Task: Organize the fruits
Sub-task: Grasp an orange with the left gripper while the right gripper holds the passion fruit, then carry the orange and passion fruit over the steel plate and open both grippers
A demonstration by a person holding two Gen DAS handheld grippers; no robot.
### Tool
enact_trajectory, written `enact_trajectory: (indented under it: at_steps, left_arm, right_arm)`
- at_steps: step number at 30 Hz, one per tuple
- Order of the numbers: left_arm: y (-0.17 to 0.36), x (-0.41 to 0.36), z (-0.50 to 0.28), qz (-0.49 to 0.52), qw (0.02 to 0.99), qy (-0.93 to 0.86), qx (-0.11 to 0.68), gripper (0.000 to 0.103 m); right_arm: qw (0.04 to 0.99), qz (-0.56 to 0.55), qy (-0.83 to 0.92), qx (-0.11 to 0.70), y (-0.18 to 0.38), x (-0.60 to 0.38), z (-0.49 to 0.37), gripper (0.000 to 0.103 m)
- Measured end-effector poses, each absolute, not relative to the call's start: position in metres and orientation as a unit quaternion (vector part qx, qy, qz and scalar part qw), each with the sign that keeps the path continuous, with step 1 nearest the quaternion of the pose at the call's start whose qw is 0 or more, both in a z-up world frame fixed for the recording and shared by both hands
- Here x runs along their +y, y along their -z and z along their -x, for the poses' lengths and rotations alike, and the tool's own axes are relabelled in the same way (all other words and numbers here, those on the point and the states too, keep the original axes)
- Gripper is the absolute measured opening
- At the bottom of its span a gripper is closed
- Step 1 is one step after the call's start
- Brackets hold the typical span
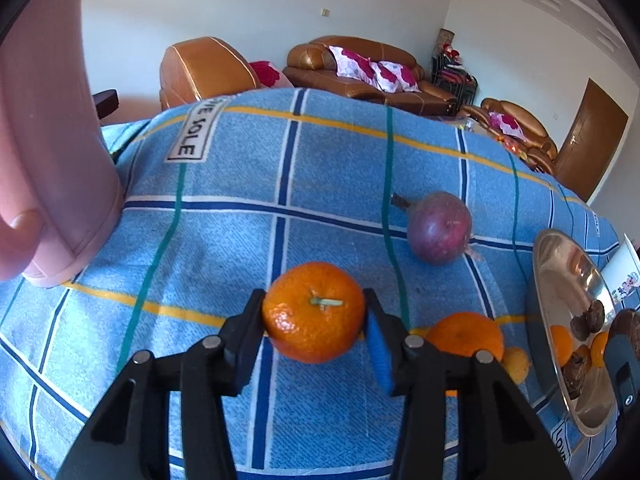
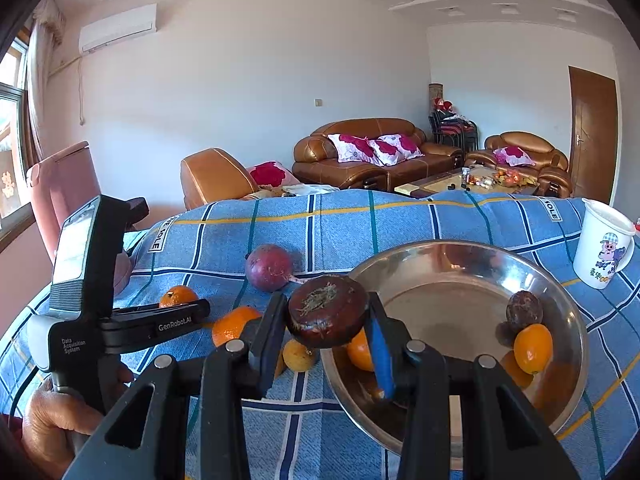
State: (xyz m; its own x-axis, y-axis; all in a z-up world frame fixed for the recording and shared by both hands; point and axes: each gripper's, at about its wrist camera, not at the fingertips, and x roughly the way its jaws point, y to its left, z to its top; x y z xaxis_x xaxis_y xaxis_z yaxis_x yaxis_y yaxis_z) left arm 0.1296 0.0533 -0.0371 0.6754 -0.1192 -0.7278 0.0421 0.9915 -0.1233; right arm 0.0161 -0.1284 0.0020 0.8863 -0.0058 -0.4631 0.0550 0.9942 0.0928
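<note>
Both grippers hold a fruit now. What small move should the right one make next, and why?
Probably move the right gripper a little to the right, further over the bowl, and then open. It is shut on the brown fruit, which hangs just at the bowl's left rim, so a release here might miss. The left gripper is shut on a mandarin and is farther from the bowl.

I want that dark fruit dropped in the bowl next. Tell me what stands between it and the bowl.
Nothing visible does. The right claw holds the dark fruit just at the bowl's near-left rim, and the bowl's middle is bare; the fruits already inside sit along the sides.
</note>
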Motion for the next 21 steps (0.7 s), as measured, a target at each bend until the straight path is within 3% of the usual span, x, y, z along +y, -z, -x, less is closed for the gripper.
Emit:
enact_trajectory:
  at_steps: [8,21]
  left_arm:
    - [0.016,0.035,-0.086,-0.032,0.948,-0.022,0.316,0.048]
    - [0.014,0.016,-0.050,-0.026,0.949,-0.020,0.313,0.048]
  right_arm:
    - [0.969,-0.042,0.019,0.242,0.002,-0.126,-0.016,0.041]
    - [0.970,-0.030,0.030,0.239,-0.001,-0.127,-0.007,0.041]
